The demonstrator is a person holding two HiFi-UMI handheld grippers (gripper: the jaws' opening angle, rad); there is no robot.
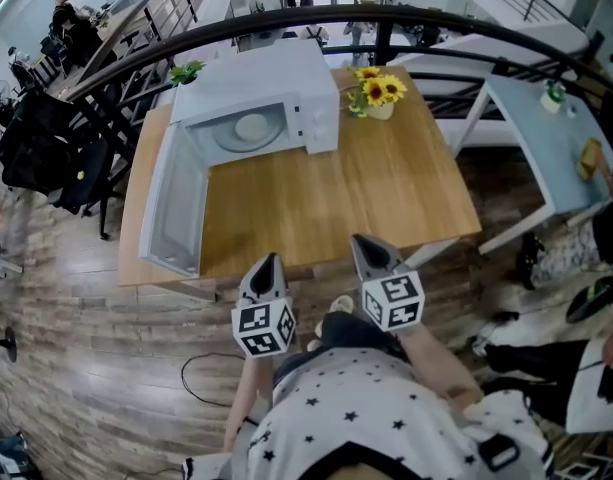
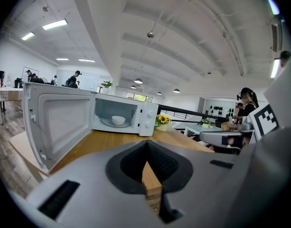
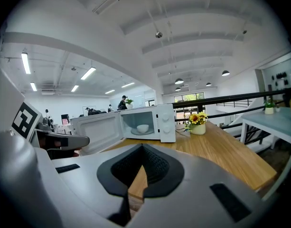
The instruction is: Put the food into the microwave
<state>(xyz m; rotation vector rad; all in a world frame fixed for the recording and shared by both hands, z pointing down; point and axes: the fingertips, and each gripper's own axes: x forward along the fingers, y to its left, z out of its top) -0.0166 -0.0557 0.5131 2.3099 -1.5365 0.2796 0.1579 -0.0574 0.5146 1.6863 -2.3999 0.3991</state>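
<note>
A white microwave (image 1: 271,93) stands at the far side of the wooden table (image 1: 386,188), with its door (image 1: 176,203) swung wide open to the left. Inside it, a white bowl (image 1: 251,126) sits on the turntable; the bowl (image 2: 118,120) also shows in both gripper views (image 3: 143,128). My left gripper (image 1: 268,266) and right gripper (image 1: 369,250) hover side by side at the table's near edge, pointing at the microwave. Each has its jaws shut with nothing between them, as the left gripper view (image 2: 146,148) and right gripper view (image 3: 143,148) show.
A small pot of sunflowers (image 1: 376,93) stands right of the microwave. A dark curved railing (image 1: 286,23) runs behind the table. A white table (image 1: 546,138) and seated people are at the right. A black cable (image 1: 201,368) lies on the wood floor.
</note>
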